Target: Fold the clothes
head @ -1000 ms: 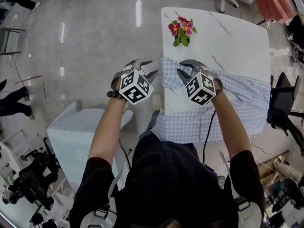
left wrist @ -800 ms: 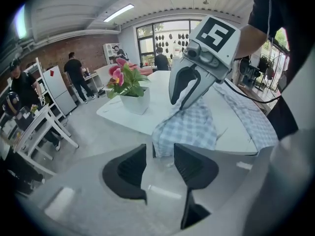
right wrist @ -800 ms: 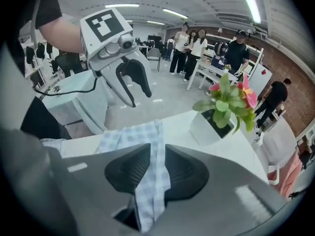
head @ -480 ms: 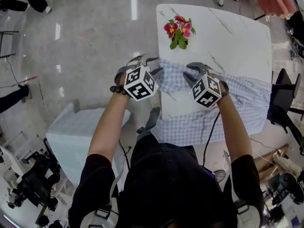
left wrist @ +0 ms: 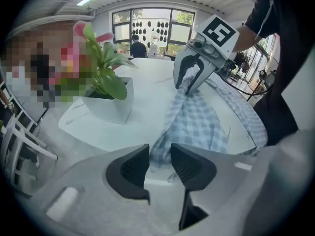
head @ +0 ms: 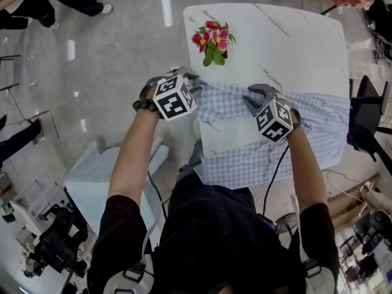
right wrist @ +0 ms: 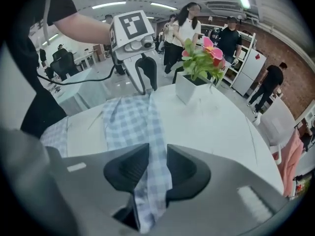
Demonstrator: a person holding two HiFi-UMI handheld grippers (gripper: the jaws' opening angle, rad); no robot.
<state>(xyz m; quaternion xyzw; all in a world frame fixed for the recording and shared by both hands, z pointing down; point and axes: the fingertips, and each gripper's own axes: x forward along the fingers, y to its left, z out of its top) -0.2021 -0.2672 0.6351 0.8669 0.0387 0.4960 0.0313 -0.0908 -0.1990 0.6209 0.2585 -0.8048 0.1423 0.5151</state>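
A blue-and-white checked shirt (head: 318, 121) lies across the near half of a white marble table (head: 275, 35) and hangs over its front edge. My left gripper (head: 195, 86) is at the shirt's left end, its jaws closing with a fold of the cloth (left wrist: 197, 122) pinched between the pads. My right gripper (head: 250, 97) is shut on the same edge a little to the right, and the checked cloth (right wrist: 130, 122) runs down through its jaws. Between the two grippers the fabric is raised off the table in a stretched band.
A white pot with pink flowers (head: 211, 41) stands on the table just beyond the grippers. A black chair (head: 367, 121) is at the table's right side. A pale box (head: 104, 182) sits on the floor at my left. Several people stand behind.
The left gripper has come onto the shirt's left corner and the right gripper has shifted right. The edge between them is now lifted and stretched.
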